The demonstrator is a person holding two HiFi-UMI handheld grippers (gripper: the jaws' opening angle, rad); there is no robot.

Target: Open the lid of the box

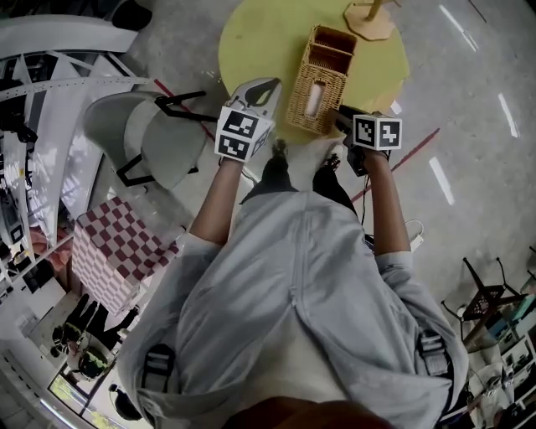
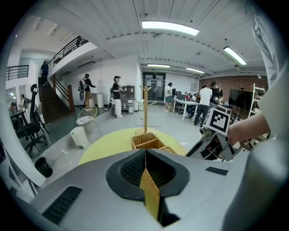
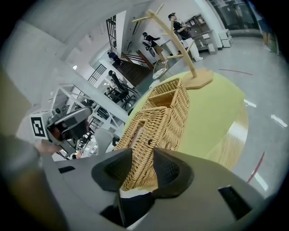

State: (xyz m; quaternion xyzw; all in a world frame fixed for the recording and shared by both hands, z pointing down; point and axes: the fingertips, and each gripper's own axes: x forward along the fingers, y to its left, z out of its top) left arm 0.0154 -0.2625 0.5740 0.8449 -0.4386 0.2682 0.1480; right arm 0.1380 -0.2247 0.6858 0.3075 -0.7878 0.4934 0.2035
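A wicker box point(image 1: 321, 77) stands on the round yellow table point(image 1: 260, 42), its woven lid covering the near part and an open compartment at the far end. My right gripper point(image 1: 343, 119) is at the box's near right corner. In the right gripper view the jaws point(image 3: 142, 155) are closed on the edge of the wicker lid point(image 3: 149, 131), with weave filling the gap between the pads. My left gripper point(image 1: 266, 88) hovers just left of the box, its jaws pressed together point(image 2: 145, 151) with nothing between them; the box point(image 2: 146, 140) lies ahead of it.
A wooden branch stand point(image 1: 368, 17) sits at the table's far edge. A grey chair point(image 1: 146, 138) stands left of the table, with a checkered cushion point(image 1: 113, 247) nearer. Several people stand far off in the hall.
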